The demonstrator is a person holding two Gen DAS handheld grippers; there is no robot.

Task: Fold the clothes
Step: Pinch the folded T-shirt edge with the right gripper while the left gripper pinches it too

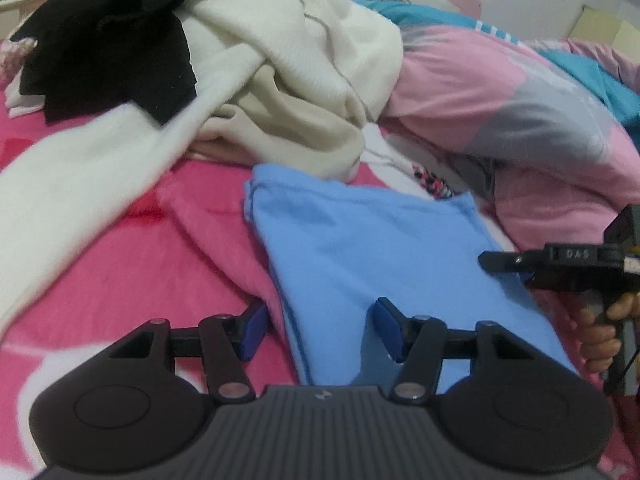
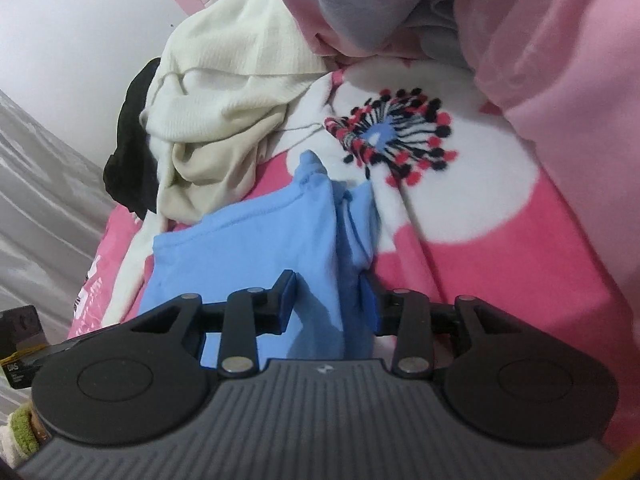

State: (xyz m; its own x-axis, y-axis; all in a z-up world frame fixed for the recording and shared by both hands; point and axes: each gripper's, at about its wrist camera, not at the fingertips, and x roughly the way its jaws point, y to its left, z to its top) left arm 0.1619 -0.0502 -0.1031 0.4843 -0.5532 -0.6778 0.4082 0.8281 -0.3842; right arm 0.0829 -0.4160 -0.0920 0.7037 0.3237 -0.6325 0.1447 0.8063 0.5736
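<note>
A light blue garment (image 1: 360, 248) lies flat on the pink blanket (image 1: 132, 272). My left gripper (image 1: 320, 330) is open at the garment's near left edge: one pad is over the blanket, the other over the blue cloth. In the right wrist view, my right gripper (image 2: 328, 304) is open and straddles a raised fold of the blue garment (image 2: 248, 240), with cloth between its pads. The left wrist view also shows the right gripper (image 1: 500, 260) from the side at the garment's right edge, held by a hand (image 1: 600, 328).
A heap of cream garments (image 1: 280, 72) and a black garment (image 1: 108, 44) sits behind the blue one. A pink and grey quilt (image 1: 520, 112) is bunched up at the right. A white flower patch with a dotted centre (image 2: 392, 136) marks the blanket. A wall (image 2: 80, 20) lies beyond.
</note>
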